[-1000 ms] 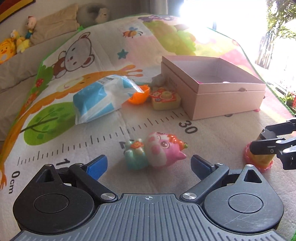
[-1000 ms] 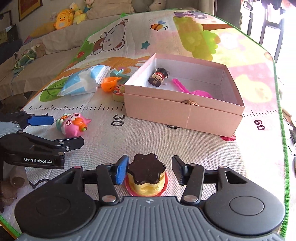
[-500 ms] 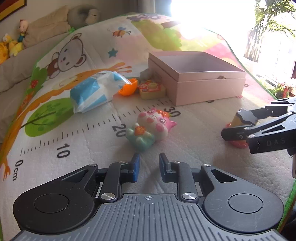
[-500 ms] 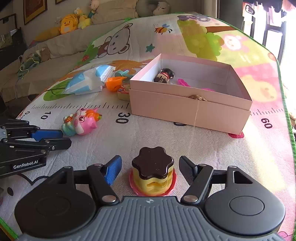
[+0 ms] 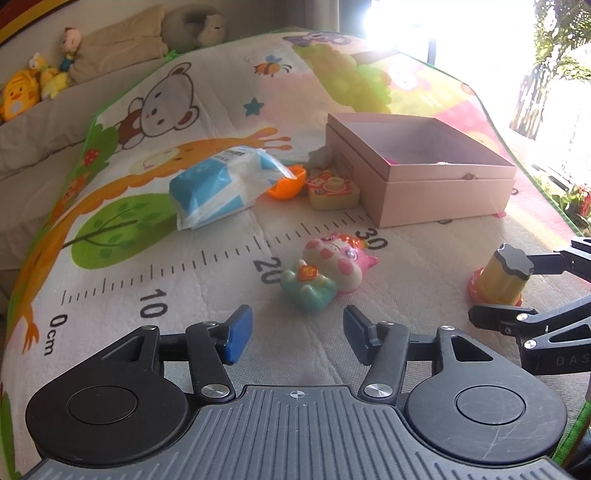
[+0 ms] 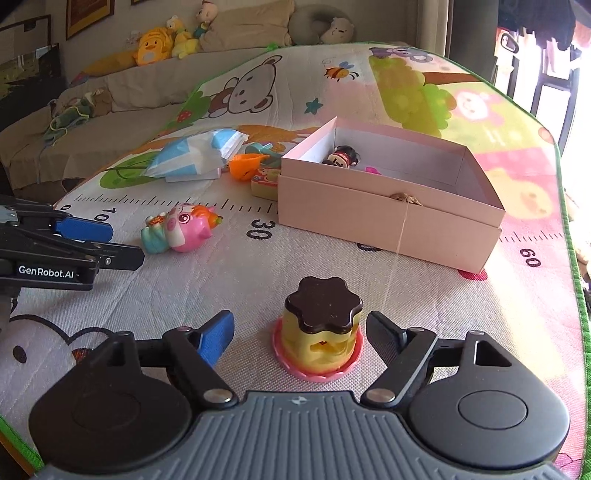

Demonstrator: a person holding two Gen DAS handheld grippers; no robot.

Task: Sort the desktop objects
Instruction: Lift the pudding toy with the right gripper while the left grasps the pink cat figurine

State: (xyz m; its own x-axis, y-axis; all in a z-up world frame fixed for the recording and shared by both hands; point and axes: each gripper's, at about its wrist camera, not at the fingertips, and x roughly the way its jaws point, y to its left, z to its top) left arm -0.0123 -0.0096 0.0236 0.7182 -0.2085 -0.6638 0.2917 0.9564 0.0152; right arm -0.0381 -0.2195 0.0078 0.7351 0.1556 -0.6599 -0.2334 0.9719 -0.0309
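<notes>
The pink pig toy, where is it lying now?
The pink pig toy lies on the play mat by the ruler's 20 mark, ahead of the left tongs, left of the pink box.

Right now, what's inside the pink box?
In the right wrist view the pink box holds a small figure with a dark head by its far left wall and a bright pink piece beside it. The near wall hides the floor just behind it.

Bright daylight, window point(image 5: 391, 26) glare blown out, fisheye-warped edges
</notes>
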